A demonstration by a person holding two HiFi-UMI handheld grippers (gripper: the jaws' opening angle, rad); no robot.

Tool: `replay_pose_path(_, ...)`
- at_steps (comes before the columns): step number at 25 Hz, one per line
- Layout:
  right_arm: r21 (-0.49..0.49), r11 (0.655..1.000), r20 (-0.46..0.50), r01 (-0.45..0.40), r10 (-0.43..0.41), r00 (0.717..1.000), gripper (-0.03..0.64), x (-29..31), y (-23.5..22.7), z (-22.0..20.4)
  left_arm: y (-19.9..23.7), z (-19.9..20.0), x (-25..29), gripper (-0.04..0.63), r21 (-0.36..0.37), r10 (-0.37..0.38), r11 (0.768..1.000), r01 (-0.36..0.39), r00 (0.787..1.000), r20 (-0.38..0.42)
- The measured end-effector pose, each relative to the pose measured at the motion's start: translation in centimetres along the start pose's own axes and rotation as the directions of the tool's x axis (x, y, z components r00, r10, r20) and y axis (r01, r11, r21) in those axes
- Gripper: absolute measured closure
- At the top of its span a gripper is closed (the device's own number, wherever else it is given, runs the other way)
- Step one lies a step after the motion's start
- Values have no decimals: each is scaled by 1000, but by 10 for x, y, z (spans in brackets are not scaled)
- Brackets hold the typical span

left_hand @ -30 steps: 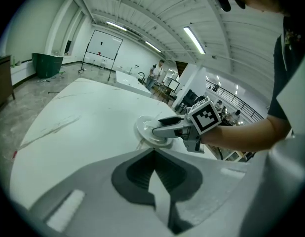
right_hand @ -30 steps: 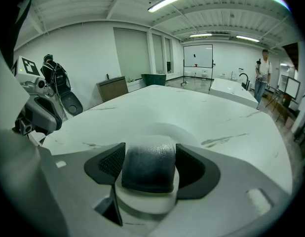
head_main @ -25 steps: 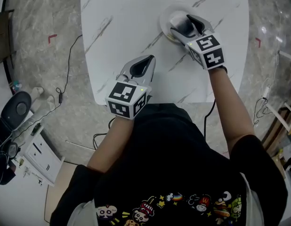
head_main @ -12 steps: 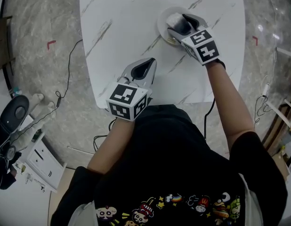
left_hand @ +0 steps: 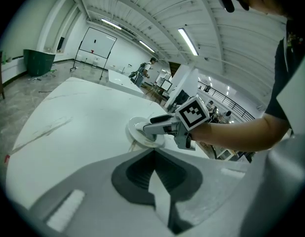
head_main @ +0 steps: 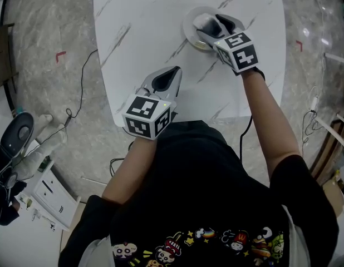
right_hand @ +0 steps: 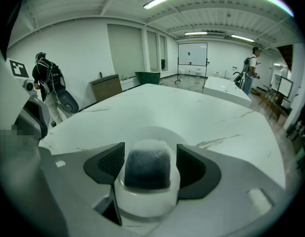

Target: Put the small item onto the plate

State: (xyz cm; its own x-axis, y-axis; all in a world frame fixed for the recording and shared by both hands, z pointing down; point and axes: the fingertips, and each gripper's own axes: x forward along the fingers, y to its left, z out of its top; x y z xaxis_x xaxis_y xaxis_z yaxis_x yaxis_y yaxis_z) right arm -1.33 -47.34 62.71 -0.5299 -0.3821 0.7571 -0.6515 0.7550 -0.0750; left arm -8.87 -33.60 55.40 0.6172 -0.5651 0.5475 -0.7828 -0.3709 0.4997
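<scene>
Item (right_hand: 146,168): small white block with a dark top, lodged between the jaws of the right gripper (head_main: 212,25). The ribbed pads press in on its two sides, so it looks pinched.

Plate (right_hand: 160,131): white and round, directly under those jaws, its rim showing just beyond the item. Whether the item's base touches it cannot be told.

Table (right_hand: 202,110): white marble top, stretching away past the right jaw tips.

Left gripper (left_hand: 153,153): jaws pressed together, nothing between them. It is held low over the near edge of the table, well apart from the plate. Ahead of its jaw tips, farther off, are the plate and the right gripper.

Progress: pick-up and carry are done, and the item is positioned over the plate. Left to do: lower it fully if it is not yet seated, spread the jaws, lift clear. Judged to be near the end. The left gripper has no evident part in it.
</scene>
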Motion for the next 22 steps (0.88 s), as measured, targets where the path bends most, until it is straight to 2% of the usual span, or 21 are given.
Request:
replay_pose_path(1, 20, 1000, 16, 6, -6, 1000, 267, -6, -1, 2, 1, 0, -1, 595, 3, 1, 1000, -1, 1000, 0)
replay_pose_path(4, 69, 997, 66, 36, -41, 997, 353, -28, -3, 6, 1, 4, -3, 595, 18, 5, 1000, -5, 1000, 0)
replay_pose_path(8, 117, 986, 162, 118, -137, 977, 540, -66, -9, 15, -3, 9, -7, 595, 48, 12, 999, -12, 1000, 3)
replay_pose_path(10, 151, 979, 207, 138, -168, 964, 597, -86, -10, 20, -7, 14, -8, 595, 69, 14, 997, -15, 1000, 9)
replay_pose_path(14, 205, 967, 289, 148, -204, 935, 597, -129, -7, 30, -19, 27, -13, 595, 116, 16, 993, -19, 1000, 24)
replay_pose_path(22, 245, 957, 403, 155, -245, 882, 595, -214, 11, 37, -39, 62, -30, 595, 218, 47, 974, -63, 996, 78)
